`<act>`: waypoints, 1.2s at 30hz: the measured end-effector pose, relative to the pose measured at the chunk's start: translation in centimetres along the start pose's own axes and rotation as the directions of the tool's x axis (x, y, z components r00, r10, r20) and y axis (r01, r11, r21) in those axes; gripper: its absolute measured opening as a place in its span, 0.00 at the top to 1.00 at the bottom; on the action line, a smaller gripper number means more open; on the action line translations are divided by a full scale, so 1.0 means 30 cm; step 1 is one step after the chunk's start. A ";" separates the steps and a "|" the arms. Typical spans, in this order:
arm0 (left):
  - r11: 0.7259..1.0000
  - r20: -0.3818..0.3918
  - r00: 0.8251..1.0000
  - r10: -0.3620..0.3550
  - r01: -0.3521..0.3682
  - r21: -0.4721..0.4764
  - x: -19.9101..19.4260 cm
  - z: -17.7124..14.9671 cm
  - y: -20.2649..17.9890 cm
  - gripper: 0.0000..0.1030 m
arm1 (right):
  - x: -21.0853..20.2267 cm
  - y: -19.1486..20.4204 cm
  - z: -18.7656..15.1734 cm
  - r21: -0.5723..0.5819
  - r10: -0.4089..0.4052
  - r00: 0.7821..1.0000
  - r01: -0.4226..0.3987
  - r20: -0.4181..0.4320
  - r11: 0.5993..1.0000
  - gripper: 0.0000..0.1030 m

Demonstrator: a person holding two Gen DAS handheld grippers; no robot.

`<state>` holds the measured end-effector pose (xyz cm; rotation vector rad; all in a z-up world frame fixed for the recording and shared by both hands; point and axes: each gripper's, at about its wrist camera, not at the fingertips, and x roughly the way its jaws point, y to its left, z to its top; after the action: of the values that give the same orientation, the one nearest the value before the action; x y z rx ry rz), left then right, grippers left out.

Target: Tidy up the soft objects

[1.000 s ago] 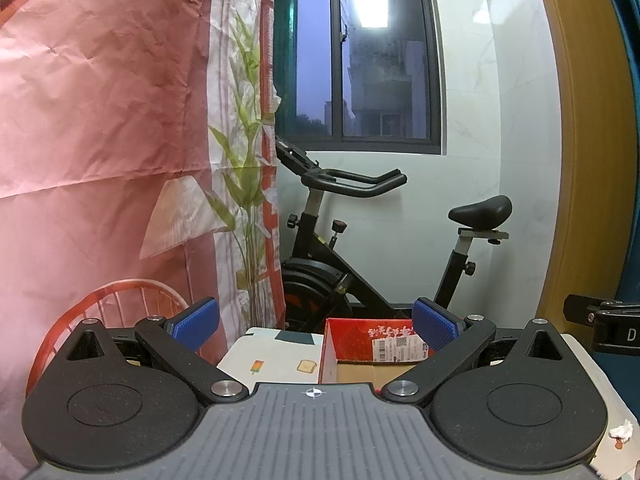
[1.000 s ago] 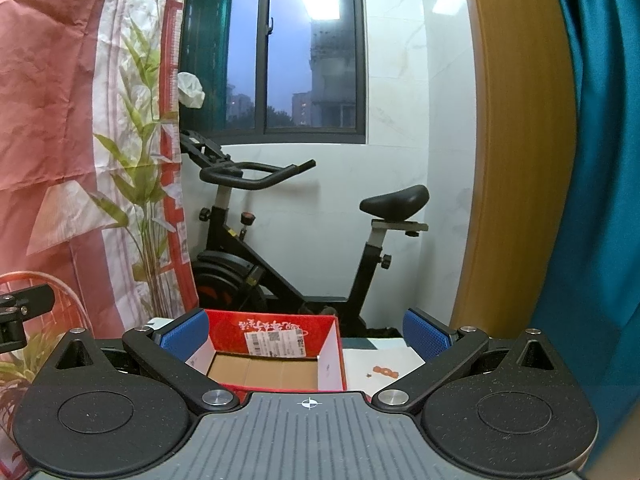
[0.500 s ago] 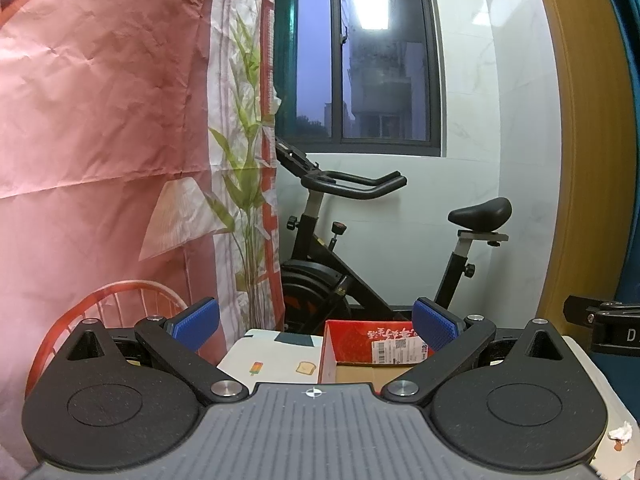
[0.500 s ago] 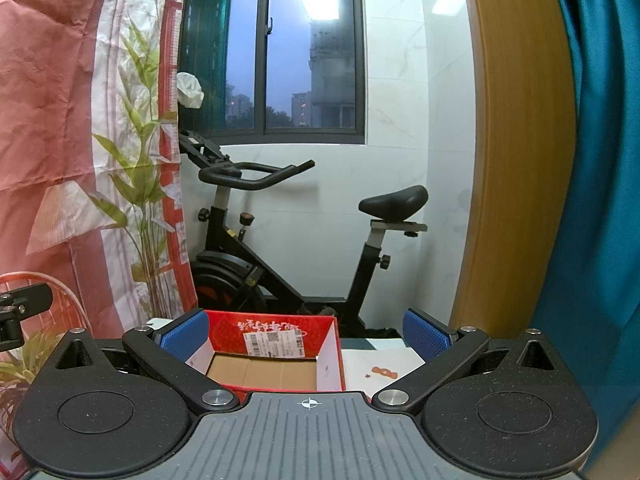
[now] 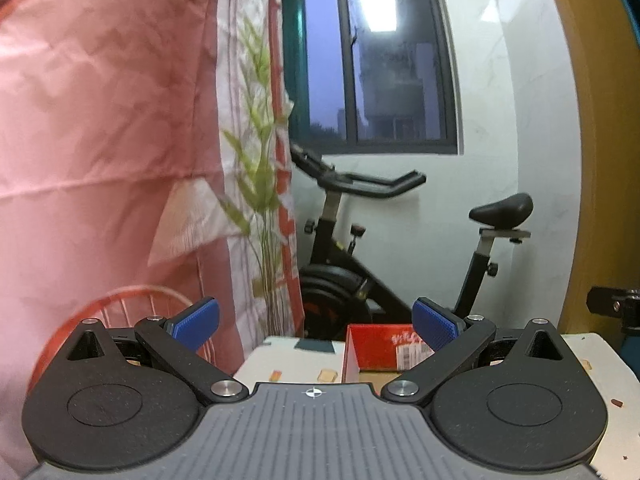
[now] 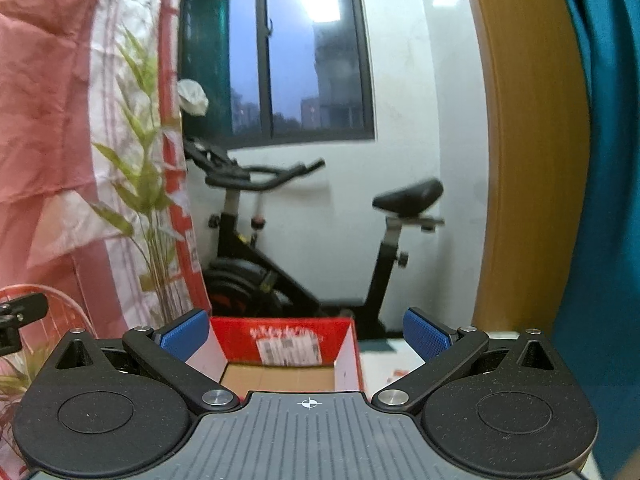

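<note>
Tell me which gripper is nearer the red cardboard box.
Right. The right gripper faces the red cardboard box head-on, with the box opening filling the gap between its open fingers. The left gripper sits off to the box's left, seeing it beside its right finger.

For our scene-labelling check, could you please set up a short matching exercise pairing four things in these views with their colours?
Things:
1. cardboard box
2. exercise bike
3. curtain at the right edge
4. pads on the right tongs

Colours:
A. black
B. teal
C. red outside, brown inside
D. blue

Pairs: 1-C, 2-A, 3-B, 4-D
</note>
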<state>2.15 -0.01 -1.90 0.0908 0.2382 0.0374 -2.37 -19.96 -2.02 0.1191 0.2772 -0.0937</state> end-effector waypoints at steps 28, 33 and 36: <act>0.992 -0.395 0.910 -0.124 0.100 -0.082 0.457 -0.437 0.072 0.30 | 0.461 0.099 -0.442 -0.114 0.029 0.967 -0.059 -0.253 0.992 0.02; 0.958 -0.469 0.852 -0.234 0.119 -0.261 0.556 -0.516 0.141 0.42 | 0.533 0.140 -0.509 -0.145 0.111 0.944 -0.162 -0.312 0.976 0.27; 0.940 -0.477 0.836 -0.270 0.123 -0.317 0.587 -0.531 0.173 0.46 | 0.569 0.165 -0.534 -0.142 0.172 0.916 -0.237 -0.364 0.961 0.28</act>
<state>15.32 7.36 -20.93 -0.2284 0.7801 -0.1170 10.24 -14.27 -21.55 -0.0204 0.6250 0.1651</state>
